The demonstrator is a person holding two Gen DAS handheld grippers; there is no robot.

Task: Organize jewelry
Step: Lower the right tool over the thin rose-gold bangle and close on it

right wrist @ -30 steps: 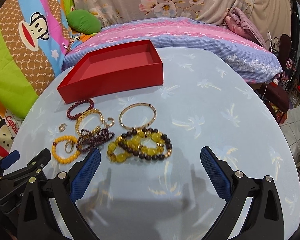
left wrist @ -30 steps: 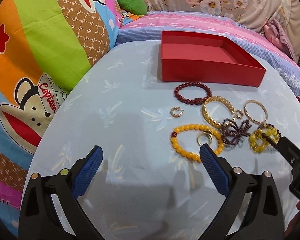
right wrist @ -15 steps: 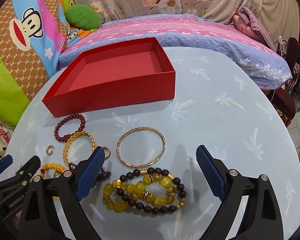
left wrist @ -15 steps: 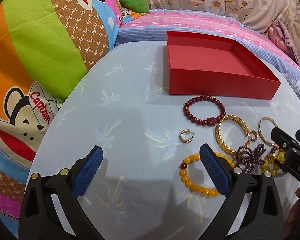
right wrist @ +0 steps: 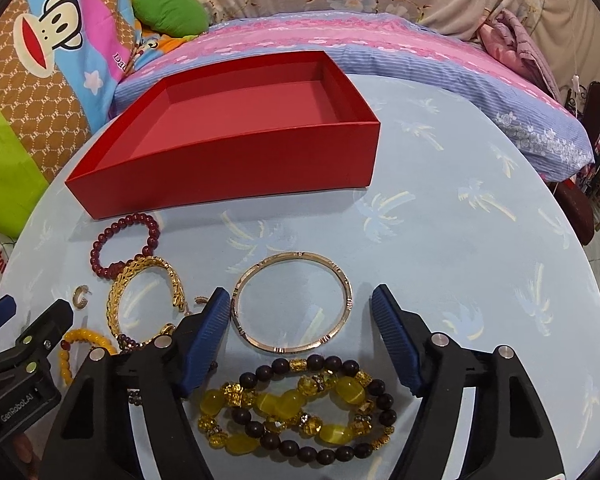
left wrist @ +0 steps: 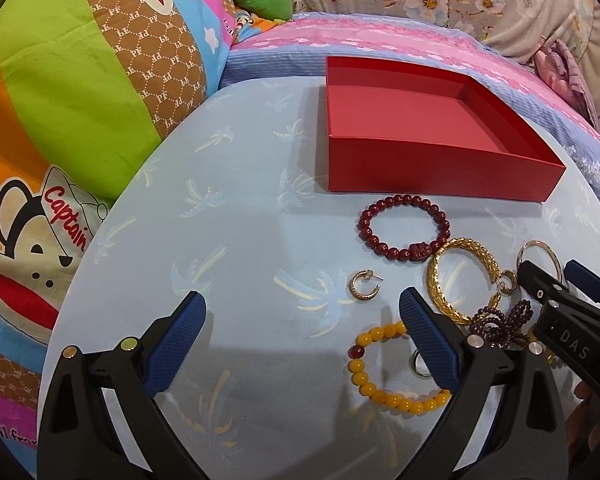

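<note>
An empty red box (left wrist: 420, 120) (right wrist: 236, 120) stands at the back of the round table. In front of it lie a dark red bead bracelet (left wrist: 400, 228) (right wrist: 124, 244), a gold woven bangle (left wrist: 464, 280) (right wrist: 140, 300), a small gold hoop earring (left wrist: 364, 290), a yellow bead bracelet (left wrist: 380, 384), a thin gold bangle (right wrist: 292, 304) and a yellow-and-dark bead bracelet (right wrist: 300, 404). My left gripper (left wrist: 300, 340) is open and empty, near the earring. My right gripper (right wrist: 300, 340) is open, its fingers on either side of the thin gold bangle.
The table has a light blue palm-print cloth (left wrist: 240, 220). A colourful cartoon pillow (left wrist: 60, 120) lies at the left, a pink and blue striped bedspread (right wrist: 340, 36) behind. A purple bead cluster (left wrist: 500, 320) lies by the gold bangle.
Both grippers have moved forward toward the box. The right gripper has come down around the thin gold bangle; the beaded bracelet now lies under it. Both stay open.
</note>
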